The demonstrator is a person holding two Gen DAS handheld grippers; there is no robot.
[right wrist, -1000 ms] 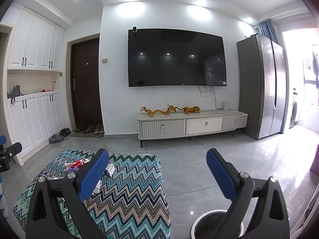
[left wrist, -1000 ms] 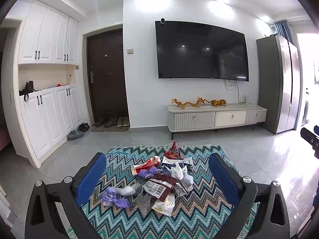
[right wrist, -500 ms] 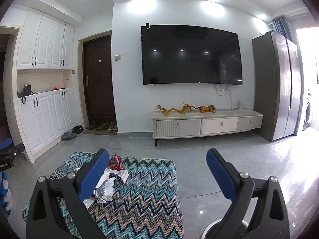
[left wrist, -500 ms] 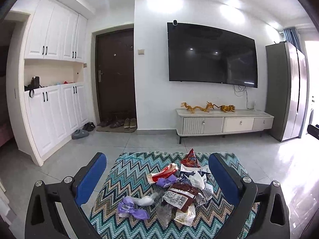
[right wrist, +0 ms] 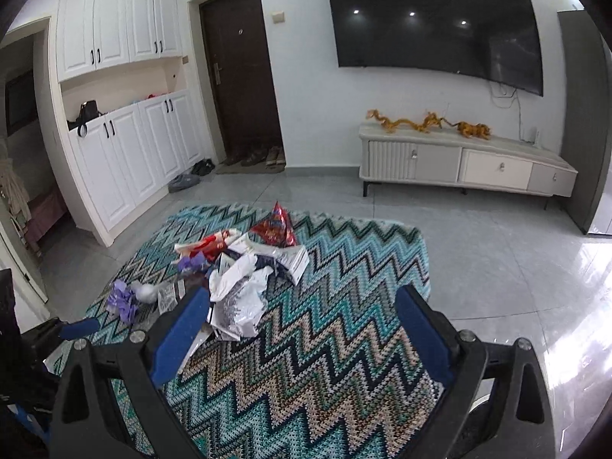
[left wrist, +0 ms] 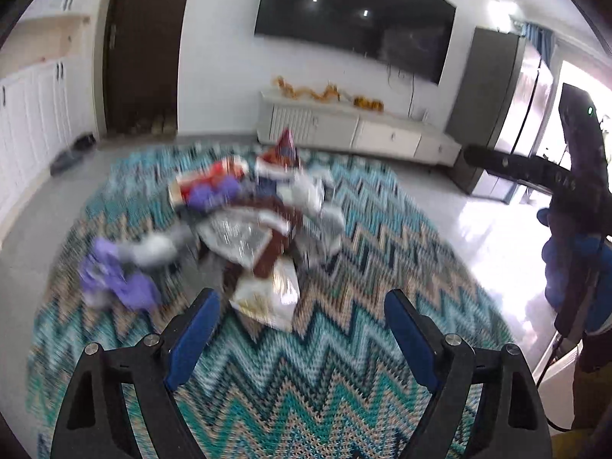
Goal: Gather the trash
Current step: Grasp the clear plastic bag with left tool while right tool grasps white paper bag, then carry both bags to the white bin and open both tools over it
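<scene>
Hovering with both the left gripper (left wrist: 300,338) and right gripper (right wrist: 304,334) spread wide and empty, we judge the wrapper pile (right wrist: 237,271) mid-rug (right wrist: 344,344) light, crinkly, slippery; pinch the near pale packet (left wrist: 267,294) by its edge.

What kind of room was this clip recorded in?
Most likely a home living room by the entrance. A large wall-mounted TV hangs above a low media cabinet, shoes sit at a dark front door, and snack wrappers lie piled on a zigzag-patterned cover.
</scene>
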